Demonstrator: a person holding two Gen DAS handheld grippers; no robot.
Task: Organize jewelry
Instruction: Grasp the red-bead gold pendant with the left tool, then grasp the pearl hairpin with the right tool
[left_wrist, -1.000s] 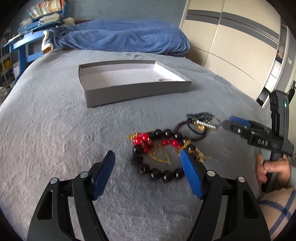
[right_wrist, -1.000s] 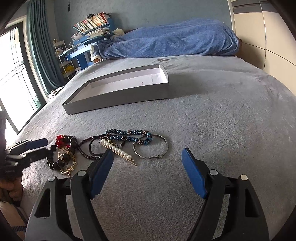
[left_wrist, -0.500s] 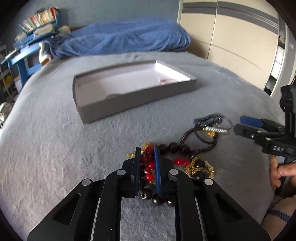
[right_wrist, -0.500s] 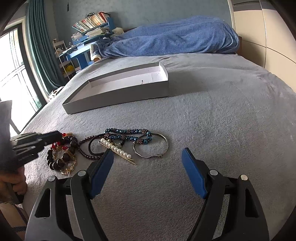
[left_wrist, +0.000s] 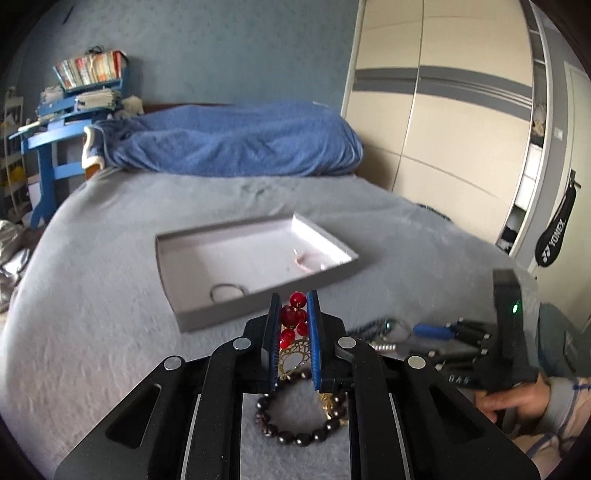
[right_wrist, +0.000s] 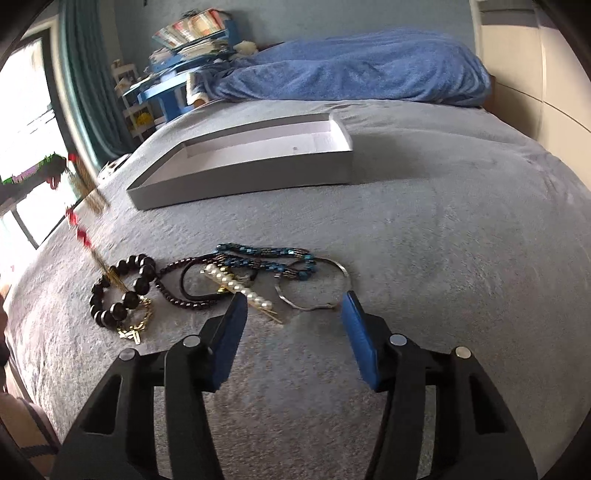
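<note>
**Red beads lifted, tray straight ahead**

Red beads sit pinched between the blue pads of the left gripper, whose jaws are clenched on the strand. A gold filigree pendant hangs below the beads inside the same grip, and the rest of the piece trails down toward the grey blanket. From the right wrist view the strand shows only as a blurred red-and-gold streak at the far left, so its lower end cannot be made out.

The grey tray lies directly beyond the left jaws, its near wall just past the fingertips and its long axis running left to right across the view. A thin ring already rests in its near left part, with something small and pink farther right. The left gripper is plainly the nearer one to the tray; the likely next move is a short carry forward over that near wall, high enough that the dangling tail clears it.

The right gripper is released, jaws spread wide, hovering low over the remaining pile. Just beyond its fingertips lie a pearl clip, a blue chain and a silver hoop, overlapping one another. A black bead bracelet with a gold cross lies to the left, under the lifted strand. A snag between the strand and that bracelet seems the main risk.
</note>
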